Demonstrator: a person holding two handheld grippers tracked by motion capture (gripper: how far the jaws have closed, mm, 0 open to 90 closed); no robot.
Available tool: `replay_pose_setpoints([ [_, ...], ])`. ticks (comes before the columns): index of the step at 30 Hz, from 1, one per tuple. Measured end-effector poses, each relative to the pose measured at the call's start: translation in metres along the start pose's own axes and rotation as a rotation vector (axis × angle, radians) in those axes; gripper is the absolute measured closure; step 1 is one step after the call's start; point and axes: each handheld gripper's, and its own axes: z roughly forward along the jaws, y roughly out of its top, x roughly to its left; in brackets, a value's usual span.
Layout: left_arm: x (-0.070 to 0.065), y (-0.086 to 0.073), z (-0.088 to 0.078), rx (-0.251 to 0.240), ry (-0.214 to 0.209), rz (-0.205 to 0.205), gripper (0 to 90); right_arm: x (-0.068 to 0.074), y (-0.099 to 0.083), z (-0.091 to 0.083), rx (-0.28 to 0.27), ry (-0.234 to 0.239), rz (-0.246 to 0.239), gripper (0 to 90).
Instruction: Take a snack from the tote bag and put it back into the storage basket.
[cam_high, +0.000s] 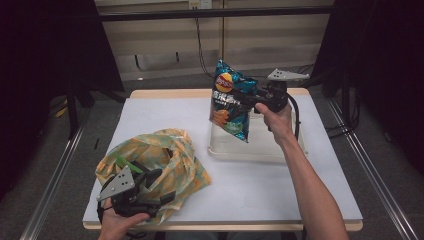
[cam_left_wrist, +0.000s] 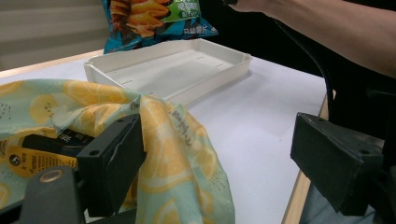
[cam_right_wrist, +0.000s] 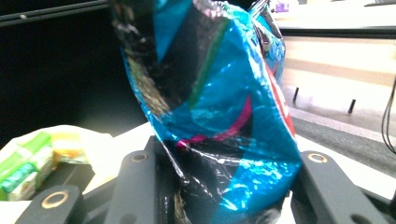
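High view shows a person at a white desk (cam_high: 260, 185) with a claw in each hand. The right claw (cam_high: 250, 98) is up in the air, over the far side of the desk, and it is squeezing a shiny blue chip bag (cam_high: 229, 100). The bag hangs down from the claw and its bottom end is just above a white tray (cam_high: 240, 150). I cannot tell if the bag touches the tray. In the right gripper view the blue bag (cam_right_wrist: 219, 102) sits tight between the two black jaws, and it is crinkled where they pinch it. The left claw (cam_high: 157, 197) is low, near the front left corner of the desk. It rests at the edge of a soft cloth bag (cam_high: 160, 155) with yellow lemons printed on it. The cloth bag lies on the desk, to the left of the tray, and is not touching it. In the left gripper view the jaws stand wide apart. One jaw sits against the lemon cloth (cam_left_wrist: 177, 154), and the other is out over the bare desk, so this claw is open and holds nothing. The tray (cam_left_wrist: 233, 65) sits farther back.
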Motion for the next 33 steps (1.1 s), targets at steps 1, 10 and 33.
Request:
replay_pose_setpoints([
  [1, 0.000, 0.000, 0.000, -0.001, 0.000, 0.000, 17.2, -0.003, -0.001, 0.001, 0.005, -0.001, 0.001, 57.3],
  [10, 0.001, -0.001, 0.000, -0.001, -0.010, 0.002, 17.2, -0.023, 0.005, 0.001, 0.021, -0.024, 0.003, 57.1],
  [33, 0.003, -0.004, 0.002, 0.016, -0.010, -0.001, 17.3, -0.047, -0.023, 0.038, 0.110, -0.049, 0.033, 56.6],
])
